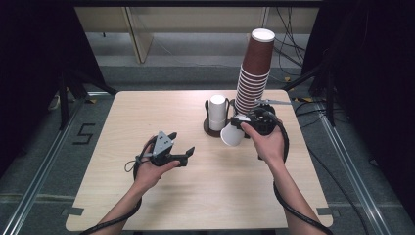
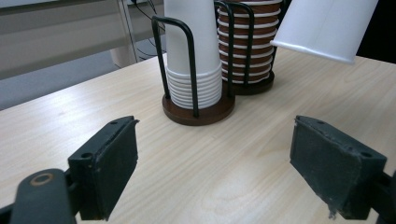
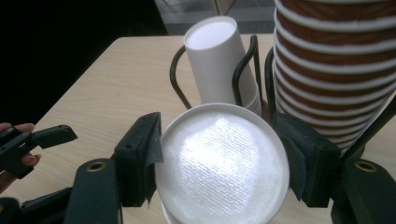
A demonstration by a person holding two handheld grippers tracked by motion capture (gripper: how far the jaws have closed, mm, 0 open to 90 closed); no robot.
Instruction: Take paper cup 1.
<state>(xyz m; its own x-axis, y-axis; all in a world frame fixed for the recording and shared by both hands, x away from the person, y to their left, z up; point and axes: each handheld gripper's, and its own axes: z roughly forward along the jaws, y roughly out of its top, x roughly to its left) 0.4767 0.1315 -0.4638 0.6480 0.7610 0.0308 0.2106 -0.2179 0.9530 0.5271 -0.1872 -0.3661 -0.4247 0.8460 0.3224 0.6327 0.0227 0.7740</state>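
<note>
My right gripper is shut on a white paper cup, held tilted just above the table with its mouth down toward the left; in the right gripper view the jaws press both sides of the cup, bottom toward the camera. Just behind it stands a stack of white cups in a black wire holder. My left gripper hovers left of centre, open, nothing between its jaws, pointing at the holder. The held cup hangs at the upper right of that view.
A tall stack of brown cups stands in a second wire holder right behind the white one, leaning slightly right. The light wooden table has bare surface at left and front. Dark curtains and cables lie beyond the table edges.
</note>
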